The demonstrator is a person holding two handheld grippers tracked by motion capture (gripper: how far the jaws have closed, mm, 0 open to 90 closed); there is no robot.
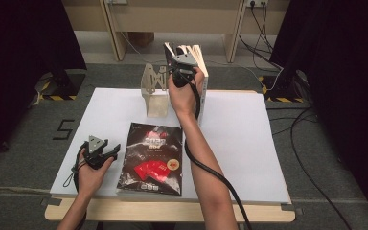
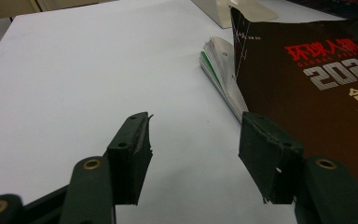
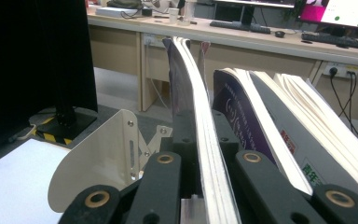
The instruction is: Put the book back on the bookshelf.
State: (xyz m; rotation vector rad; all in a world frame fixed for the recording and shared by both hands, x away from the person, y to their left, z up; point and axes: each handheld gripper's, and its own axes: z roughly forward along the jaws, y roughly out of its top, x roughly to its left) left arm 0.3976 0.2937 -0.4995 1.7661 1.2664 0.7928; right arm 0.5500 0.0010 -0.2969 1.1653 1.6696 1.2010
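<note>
A dark magazine with red cards on its cover lies flat at the table's front middle; its curled spine corner and pages face my left gripper. My left gripper rests open on the white table just left of that magazine, nothing between its fingers. At the back of the table several books stand upright beside a cream metal bookend. My right gripper is raised there, shut on the top edge of a thin upright magazine, the leftmost of the standing ones.
The white table top has bare room to the right and front left. Further standing books lean to the right of the gripped one. A desk with monitors and cables stands beyond the table; black stands flank the table on the floor.
</note>
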